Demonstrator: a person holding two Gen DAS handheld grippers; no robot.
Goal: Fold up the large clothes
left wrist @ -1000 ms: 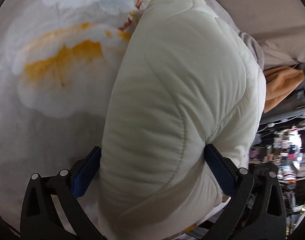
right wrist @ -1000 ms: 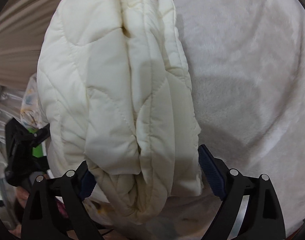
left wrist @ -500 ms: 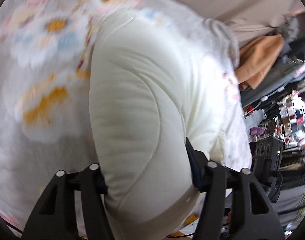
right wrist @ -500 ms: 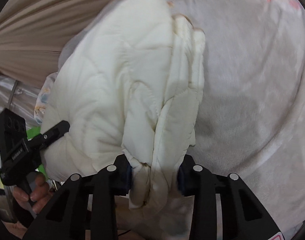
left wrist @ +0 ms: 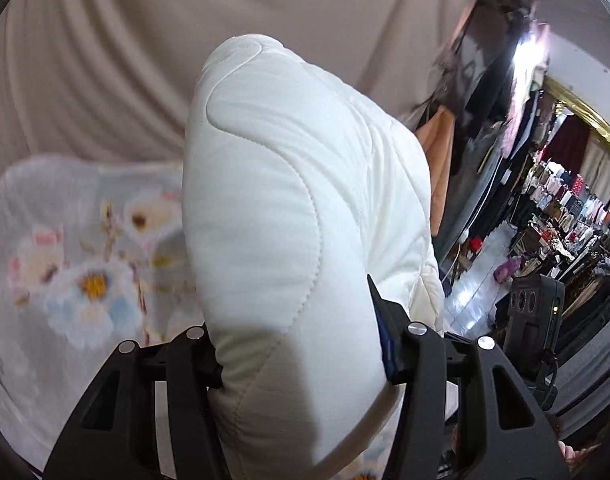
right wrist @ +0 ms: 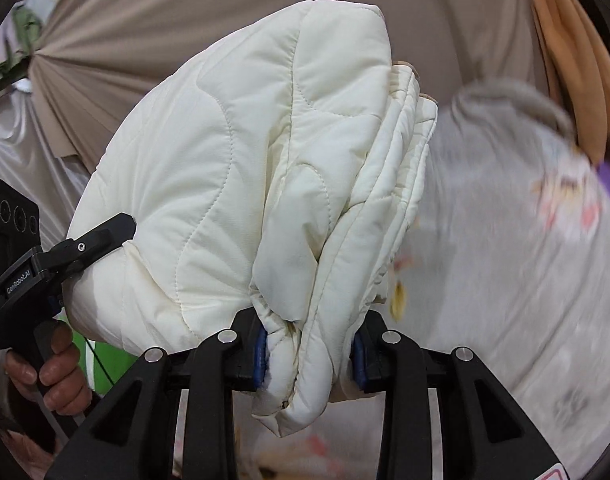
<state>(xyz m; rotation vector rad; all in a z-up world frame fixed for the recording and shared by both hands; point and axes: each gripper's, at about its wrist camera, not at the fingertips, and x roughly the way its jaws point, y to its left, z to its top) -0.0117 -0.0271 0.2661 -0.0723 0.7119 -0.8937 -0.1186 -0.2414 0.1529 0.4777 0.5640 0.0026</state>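
"GenRobot.AI" is reading in white on the black body of the left tongs (right wrist: 105, 246), seen at the left edge of the right wrist view, where a bare hand (right wrist: 51, 368) is wrapping its grip. Both tongs are pointing somewhat downward. The left tongs (left wrist: 299, 344) are clamping a thick puffy fold of the cream quilted jacket (left wrist: 297, 208), its wavy stitching curving over padded, smooth fabric. The right tongs (right wrist: 309, 346) are pinching a bunched, layered edge of the same jacket (right wrist: 241, 152) between 2 blue pads (right wrist: 260, 346). The jacket is hanging above a fleecy grey blanket (right wrist: 505, 280) printed with pale flowers, in front of a pleated beige curtain (left wrist: 105, 60).
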